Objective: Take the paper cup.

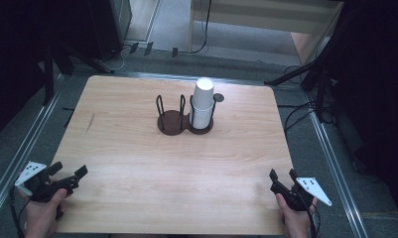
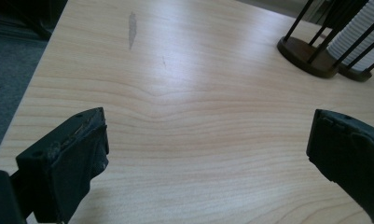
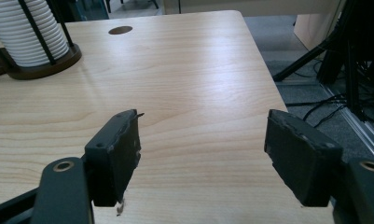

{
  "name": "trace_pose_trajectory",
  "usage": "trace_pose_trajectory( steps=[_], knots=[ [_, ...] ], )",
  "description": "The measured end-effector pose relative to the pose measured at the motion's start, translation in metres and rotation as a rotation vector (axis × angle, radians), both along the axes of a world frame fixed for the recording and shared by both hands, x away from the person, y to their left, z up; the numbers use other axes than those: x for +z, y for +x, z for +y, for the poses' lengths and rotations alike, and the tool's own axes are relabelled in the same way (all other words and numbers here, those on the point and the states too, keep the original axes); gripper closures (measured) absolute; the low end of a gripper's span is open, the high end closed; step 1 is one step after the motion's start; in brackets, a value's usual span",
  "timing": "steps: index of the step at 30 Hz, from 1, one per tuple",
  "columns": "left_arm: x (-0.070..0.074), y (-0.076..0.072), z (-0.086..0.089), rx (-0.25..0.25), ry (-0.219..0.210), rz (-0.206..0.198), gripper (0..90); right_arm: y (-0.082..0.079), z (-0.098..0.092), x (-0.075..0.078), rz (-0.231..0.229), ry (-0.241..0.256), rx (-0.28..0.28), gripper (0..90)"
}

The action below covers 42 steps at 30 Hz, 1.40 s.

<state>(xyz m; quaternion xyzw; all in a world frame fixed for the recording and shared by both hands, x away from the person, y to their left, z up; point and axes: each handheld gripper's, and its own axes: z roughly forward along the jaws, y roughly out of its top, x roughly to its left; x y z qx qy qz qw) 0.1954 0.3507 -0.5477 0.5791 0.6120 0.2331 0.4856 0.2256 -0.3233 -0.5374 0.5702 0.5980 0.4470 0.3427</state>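
A stack of white paper cups [image 1: 203, 104] stands upside down in the right ring of a dark two-ring holder [image 1: 172, 122] at the table's far middle; the left ring holds nothing. The holder's base [image 2: 310, 58] and the cups [image 2: 359, 39] show at the upper right of the left gripper view, and the cups [image 3: 28, 30] at the upper left of the right gripper view. My left gripper [image 1: 68, 171] rests open at the near left corner, far from the holder. At the near right corner my right gripper [image 1: 282, 175] is open too. Nothing lies between either pair of jaws.
The wooden table [image 1: 137, 163] has a small round hole [image 1: 219, 97] just behind the cups and a faint grey smear [image 1: 90, 122] at its left. Metal rails, black stands and cables [image 1: 305, 111] line the floor around it.
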Motion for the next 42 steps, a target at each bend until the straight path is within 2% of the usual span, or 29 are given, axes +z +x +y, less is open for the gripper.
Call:
trace_pose_trajectory(
  steps=[3, 7, 15, 24, 30, 42],
  knots=[
    [0.001, 0.002, -0.002, 0.000, 0.000, -0.008, 0.0, 0.005, 0.007, 0.002, 0.004, -0.016, 0.012, 24.4],
    [0.001, 0.005, -0.004, -0.017, -0.001, 0.000, 0.0, 0.016, 0.018, 0.008, 0.019, 0.001, 0.036, 22.6],
    [-0.002, 0.007, -0.004, -0.017, -0.008, 0.008, 0.0, 0.040, 0.042, 0.028, 0.028, 0.049, 0.097, 16.1],
    [-0.003, 0.007, -0.004, -0.027, -0.008, 0.009, 0.0, 0.074, 0.084, 0.045, 0.024, 0.055, 0.161, 11.1],
    [-0.003, 0.008, -0.004, -0.033, -0.010, 0.018, 0.0, 0.093, 0.112, 0.057, 0.011, 0.028, 0.203, 10.5],
    [-0.003, 0.007, -0.004, -0.054, -0.003, 0.025, 0.0, 0.119, 0.153, 0.069, -0.006, 0.005, 0.220, 10.8]
  ],
)
